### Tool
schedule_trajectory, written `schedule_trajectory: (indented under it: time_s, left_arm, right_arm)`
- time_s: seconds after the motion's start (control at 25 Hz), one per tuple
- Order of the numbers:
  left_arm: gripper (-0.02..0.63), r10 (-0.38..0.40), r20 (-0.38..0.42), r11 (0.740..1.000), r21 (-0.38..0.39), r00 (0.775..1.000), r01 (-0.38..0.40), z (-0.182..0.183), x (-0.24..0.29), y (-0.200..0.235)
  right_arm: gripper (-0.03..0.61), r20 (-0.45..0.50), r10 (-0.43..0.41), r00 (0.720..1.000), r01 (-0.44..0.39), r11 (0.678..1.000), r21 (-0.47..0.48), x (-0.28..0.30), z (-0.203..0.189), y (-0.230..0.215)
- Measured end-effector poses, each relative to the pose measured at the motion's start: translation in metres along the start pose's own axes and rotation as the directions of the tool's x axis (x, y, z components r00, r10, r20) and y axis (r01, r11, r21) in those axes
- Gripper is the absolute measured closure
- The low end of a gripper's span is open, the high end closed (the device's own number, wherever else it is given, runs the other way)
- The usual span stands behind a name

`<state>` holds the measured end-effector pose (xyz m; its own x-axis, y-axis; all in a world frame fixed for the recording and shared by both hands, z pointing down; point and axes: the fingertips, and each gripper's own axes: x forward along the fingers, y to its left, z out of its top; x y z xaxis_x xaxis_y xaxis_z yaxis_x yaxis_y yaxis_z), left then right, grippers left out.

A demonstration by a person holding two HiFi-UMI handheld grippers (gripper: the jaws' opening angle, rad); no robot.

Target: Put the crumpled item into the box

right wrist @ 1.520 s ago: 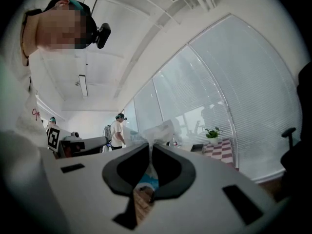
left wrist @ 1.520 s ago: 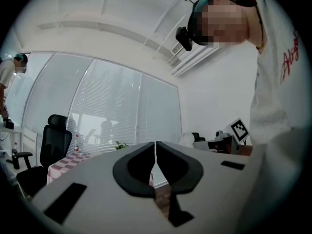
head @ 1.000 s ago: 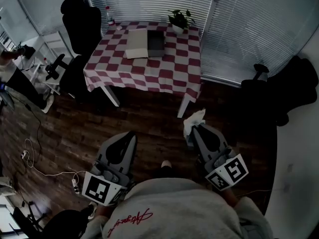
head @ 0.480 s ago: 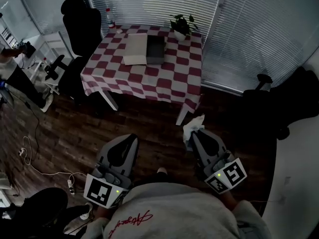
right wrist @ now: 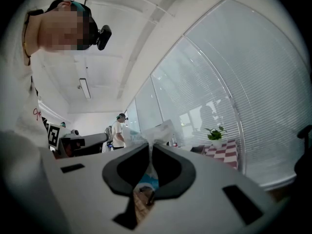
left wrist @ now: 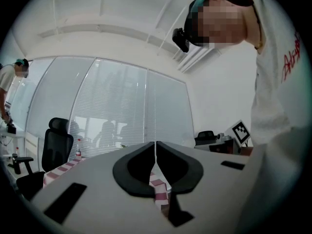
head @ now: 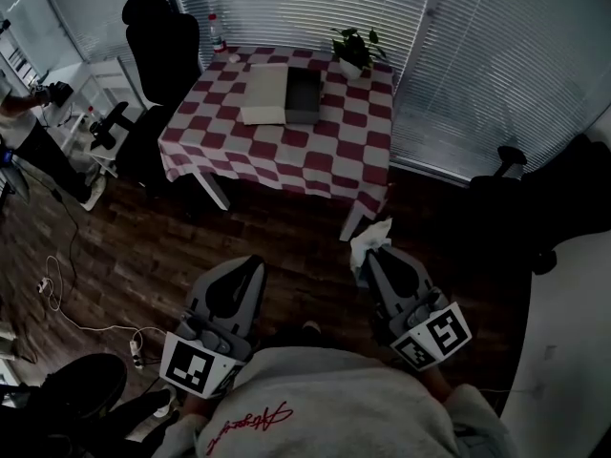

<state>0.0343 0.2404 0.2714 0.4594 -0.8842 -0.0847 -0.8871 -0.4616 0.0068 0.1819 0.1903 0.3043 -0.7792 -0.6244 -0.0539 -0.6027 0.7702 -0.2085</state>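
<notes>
My right gripper (head: 367,253) is shut on a crumpled white item (head: 370,237), which sticks out past its tips above the dark wood floor. In the right gripper view the crumpled item (right wrist: 158,131) rises from between the closed jaws. My left gripper (head: 250,267) is shut with nothing in it; its jaws meet in the left gripper view (left wrist: 156,147). An open grey box (head: 304,95) lies far ahead on the red-and-white checked table (head: 286,146), with a flat beige lid (head: 265,93) beside it on the left.
A potted plant (head: 351,51) and a bottle (head: 218,34) stand at the table's back. A black office chair (head: 158,41) is left of the table, dark bags (head: 563,198) at the right. A person (head: 29,127) stands at the far left; cables (head: 57,294) lie on the floor.
The view has shifted slightly, and the table sits a bit further right and nearer in frame. Both grippers keep their places, the right still holding the crumpled item.
</notes>
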Motion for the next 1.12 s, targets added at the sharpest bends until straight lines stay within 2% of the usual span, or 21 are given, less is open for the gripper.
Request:
schedule_trajectory:
  time_s: [0.6, 1.12]
  left_arm:
    - [0.589, -0.003, 0.003, 1.0, 0.005, 1.0, 0.003, 0.001, 0.0, -0.004]
    - [0.589, 0.04, -0.022, 0.999, 0.01, 0.999, -0.04, -0.006, -0.013, -0.006]
  right_arm:
    - [0.546, -0.009, 0.017, 1.0, -0.017, 1.0, -0.015, -0.001, 0.0, 0.006]
    - [0.546, -0.03, 0.053, 0.998, -0.054, 0.999, -0.008, -0.001, -0.01, 0.009]
